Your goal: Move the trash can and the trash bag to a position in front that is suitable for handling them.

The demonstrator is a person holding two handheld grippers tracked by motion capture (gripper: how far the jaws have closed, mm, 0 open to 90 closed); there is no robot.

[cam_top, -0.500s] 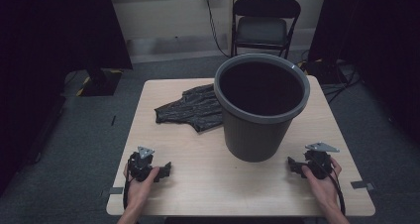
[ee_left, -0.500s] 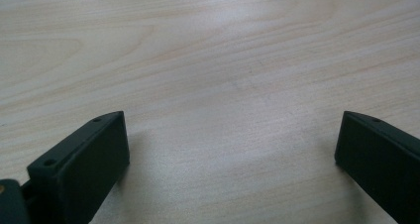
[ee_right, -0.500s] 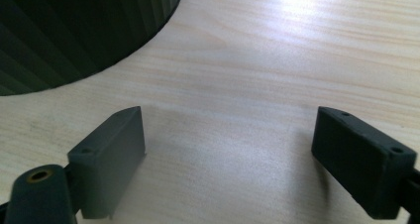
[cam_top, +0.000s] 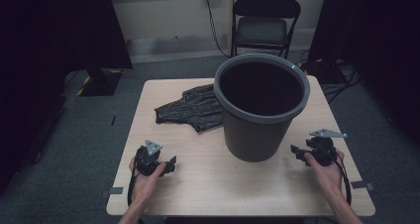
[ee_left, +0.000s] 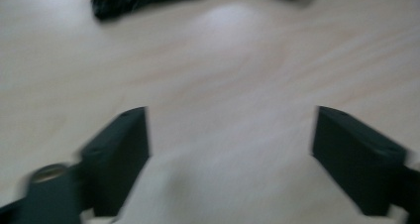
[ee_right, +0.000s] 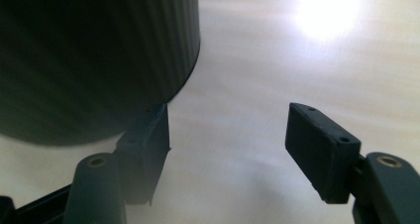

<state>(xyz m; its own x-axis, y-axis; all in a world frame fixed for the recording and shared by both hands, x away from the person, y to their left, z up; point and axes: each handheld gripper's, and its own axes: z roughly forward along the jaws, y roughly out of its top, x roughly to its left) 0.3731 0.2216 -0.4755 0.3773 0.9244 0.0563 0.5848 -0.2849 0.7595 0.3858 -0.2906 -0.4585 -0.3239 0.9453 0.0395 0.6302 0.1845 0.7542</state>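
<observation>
Two grippers are held low over the desk's near edge: the left gripper toward the near left corner, the right gripper by the right edge. Both sets of jaws are spread, with nothing between them. A grey bin stands right of centre, just beside the right gripper. A crumpled black bag lies against the bin's left side, toward the far edge.

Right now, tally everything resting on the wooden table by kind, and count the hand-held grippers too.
Round dark grey ribbed plastic bin: 1
Crumpled black plastic bag: 1
Hand-held grippers, left hand-held gripper and right hand-held gripper, both open with nothing between the jaws: 2
Total: 4
</observation>
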